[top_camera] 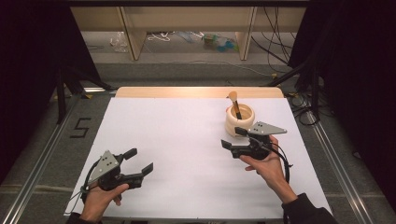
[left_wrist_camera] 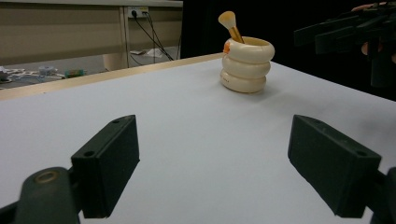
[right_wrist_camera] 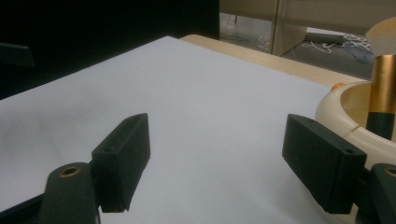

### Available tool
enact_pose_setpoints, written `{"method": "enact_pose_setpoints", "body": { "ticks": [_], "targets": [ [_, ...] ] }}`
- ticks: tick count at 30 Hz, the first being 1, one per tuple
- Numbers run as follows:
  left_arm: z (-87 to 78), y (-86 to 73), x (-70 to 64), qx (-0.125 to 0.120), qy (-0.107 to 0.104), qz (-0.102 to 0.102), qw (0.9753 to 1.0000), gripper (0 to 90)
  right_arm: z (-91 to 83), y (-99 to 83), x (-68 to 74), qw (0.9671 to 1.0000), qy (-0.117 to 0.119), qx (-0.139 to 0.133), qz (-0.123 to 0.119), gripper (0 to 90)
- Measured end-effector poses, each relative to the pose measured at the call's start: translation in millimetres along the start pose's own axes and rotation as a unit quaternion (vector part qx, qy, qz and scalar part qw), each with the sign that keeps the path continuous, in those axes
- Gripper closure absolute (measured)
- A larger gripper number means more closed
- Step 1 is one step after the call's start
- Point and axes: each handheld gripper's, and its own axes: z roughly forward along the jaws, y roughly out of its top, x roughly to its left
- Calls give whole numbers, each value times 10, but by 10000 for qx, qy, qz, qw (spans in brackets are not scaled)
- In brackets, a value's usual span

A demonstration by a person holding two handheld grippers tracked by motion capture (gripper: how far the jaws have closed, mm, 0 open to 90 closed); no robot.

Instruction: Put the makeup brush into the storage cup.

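Observation:
A cream ribbed holder stands on the white table at the back right, with a makeup brush upright in it, bristles up. From the left gripper view the holder and brush sit far ahead. My right gripper hovers open just in front of the holder, pointing left; in its own view the holder's rim and the brush's gold ferrule are close at right. My left gripper is open near the front left, nothing between its jaws.
The right gripper and a hand appear far right in the left gripper view. A wooden strip edges the table's far side. Cables and clutter lie on the floor beyond. Dark curtains flank both sides.

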Motion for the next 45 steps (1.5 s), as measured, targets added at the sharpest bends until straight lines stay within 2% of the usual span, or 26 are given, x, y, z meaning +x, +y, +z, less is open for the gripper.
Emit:
{"method": "enact_pose_setpoints", "body": {
  "ticks": [10,11,13,14,16,18,22,24,25,27,30,31,34,40,45],
  "targets": [
    [3,-2,-3,2,1,-11,10000,165,-44,-70,78,9999,113,-51,48,233],
    [3,-2,-2,10,4,-2,10000,165,-53,-74,84,10000,86,11,43,231],
    [3,-2,-2,6,1,-5,10000,165,-56,-89,98,9999,84,-50,34,225],
    [3,-2,-2,5,2,-8,10000,165,-68,-91,107,9999,116,20,69,221],
    [4,-4,-1,14,6,-2,10000,165,-60,-109,118,9999,142,-73,63,213],
    [4,-4,-3,14,3,-4,10000,165,-81,-116,128,9999,100,29,37,204],
    [7,-4,0,17,-14,25,10000,165,-103,-133,147,9999,33,-28,111,161],
    [7,-4,0,17,-14,24,10000,165,-89,-150,157,9998,86,-105,112,163],
    [7,-4,0,17,-14,24,10000,165,-105,-152,162,9999,55,-11,91,162],
    [7,-5,-1,16,-16,22,10000,165,-109,-163,176,9999,68,6,102,162],
    [6,-4,0,16,-15,24,10000,165,-103,-182,195,9999,54,-66,81,160],
    [6,-4,0,18,-15,26,10000,165,-115,-180,197,10000,43,7,36,160],
    [7,-5,-1,19,-18,29,10000,165,-117,-196,213,9999,69,-81,77,160],
    [7,-5,-1,20,-14,26,10000,165,-142,-228,239,10000,43,36,42,159],
    [6,-5,-1,20,-18,36,10000,165,-139,-262,270,10000,95,14,22,159]
  ]
}}
